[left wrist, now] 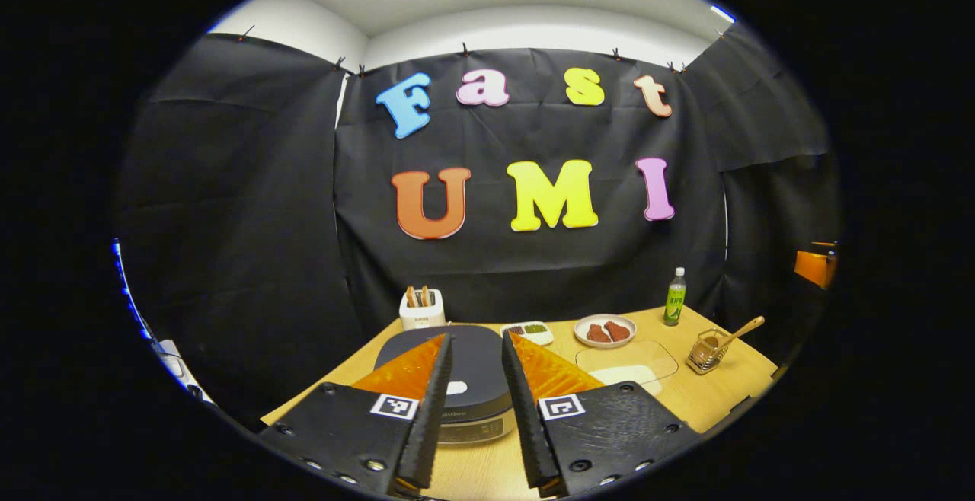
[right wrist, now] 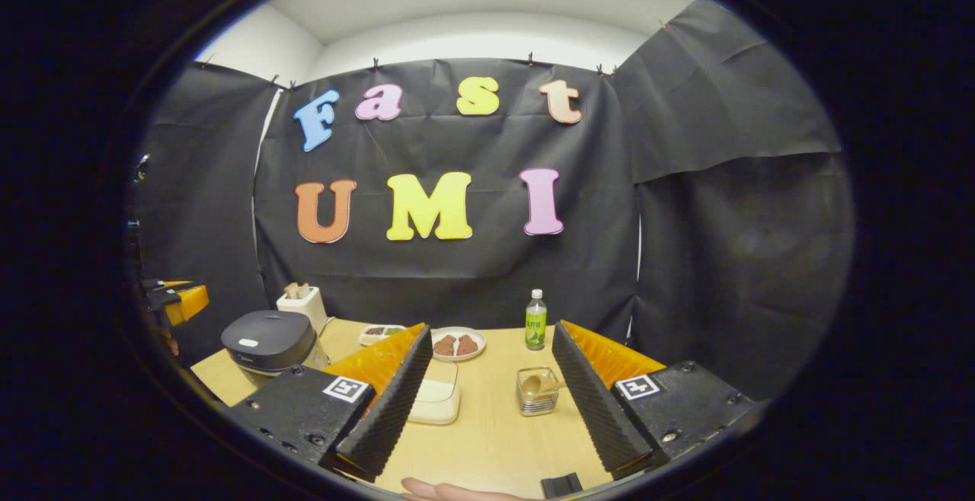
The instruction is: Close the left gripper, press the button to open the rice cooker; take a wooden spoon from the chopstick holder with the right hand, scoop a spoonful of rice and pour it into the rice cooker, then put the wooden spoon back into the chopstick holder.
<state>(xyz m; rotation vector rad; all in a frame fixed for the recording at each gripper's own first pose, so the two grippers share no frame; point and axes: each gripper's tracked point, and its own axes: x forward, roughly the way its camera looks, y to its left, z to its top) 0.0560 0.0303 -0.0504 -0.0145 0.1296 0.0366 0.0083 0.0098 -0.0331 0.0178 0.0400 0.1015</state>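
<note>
Rice cooker first: its dark lid is down, and it sits straight ahead of the left gripper, framed in the gap between that gripper's two fingers, which stand apart with nothing between them. The pale button on the lid lies between the fingertips but beyond them, with no contact. The task wants this gripper closed before it presses, and it is not yet closed.

The right gripper is likewise spread wide and empty, hanging over the wooden table. Between its fingers, farther out, stands the chopstick holder with the wooden spoon leaning in it (bowl end visible, handle angled toward the right finger). Just left of that is the clear container of rice, partly hidden by the left finger. Beyond are a plate of reddish food, a green bottle, a small dish and a white holder at the back wall.

What could go wrong, as I judge it: pressing with the fingers still apart could straddle the small button and miss it, or land on the lid beside it. A press off-centre might also push the cooker across the table. Later, the spoon's slanted handle offers a thin, tilted target, and a careless grab could tip the light wire holder. Rice may spill on the way across to the cooker.
</note>
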